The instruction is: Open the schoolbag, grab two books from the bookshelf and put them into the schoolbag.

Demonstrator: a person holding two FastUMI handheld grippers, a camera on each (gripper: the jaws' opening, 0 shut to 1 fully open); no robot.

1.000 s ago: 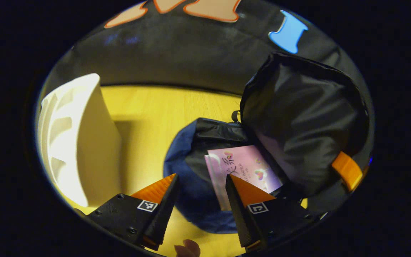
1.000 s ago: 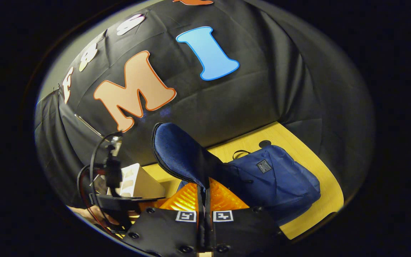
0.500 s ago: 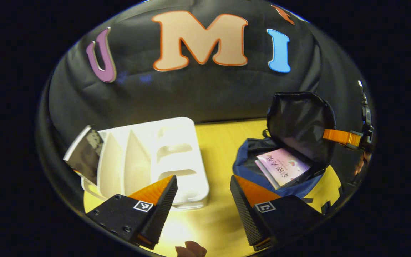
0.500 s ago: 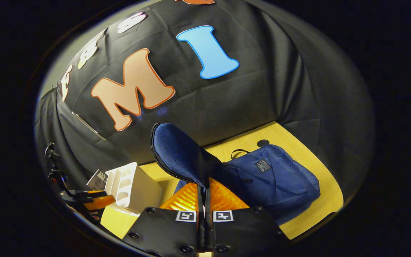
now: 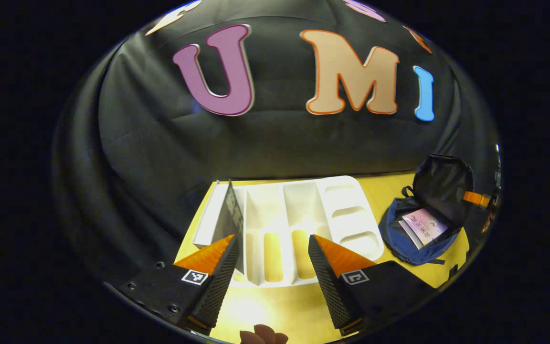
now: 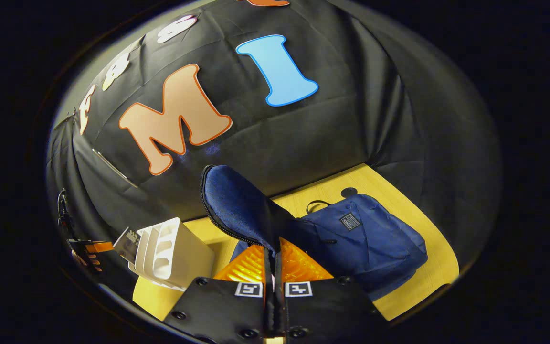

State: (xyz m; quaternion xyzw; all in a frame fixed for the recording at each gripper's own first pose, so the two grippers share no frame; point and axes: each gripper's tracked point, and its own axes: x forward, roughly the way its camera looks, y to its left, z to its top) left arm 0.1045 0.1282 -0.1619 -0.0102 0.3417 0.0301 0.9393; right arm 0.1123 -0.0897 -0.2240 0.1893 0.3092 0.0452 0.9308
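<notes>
The blue schoolbag point(image 5: 411, 246) lies open on the yellow table at the right, a pink book point(image 5: 423, 225) inside it. Its flap point(image 6: 237, 205) stands raised, and my right gripper point(image 6: 273, 244) is shut on the flap's edge; the bag's body point(image 6: 375, 239) stretches off to the right. The white bookshelf point(image 5: 299, 224) lies straight ahead of my left gripper point(image 5: 271, 237), which is open and holds nothing, a short way in front of the shelf. A dark book point(image 5: 232, 212) stands in the shelf's leftmost slot. In the right gripper view the bookshelf point(image 6: 170, 253) and book point(image 6: 127, 241) sit low left.
The yellow table point(image 5: 275, 306) ends at the black cloth wall just behind the shelf and the bag. The left gripper point(image 6: 89, 248) and the hand holding it appear at the far left edge of the right gripper view. A small dark round spot point(image 6: 349, 192) marks the table beyond the bag.
My left gripper has pulled back from the bag and swung left, now facing the bookshelf, still open. The right gripper keeps holding the flap up, unmoved.
</notes>
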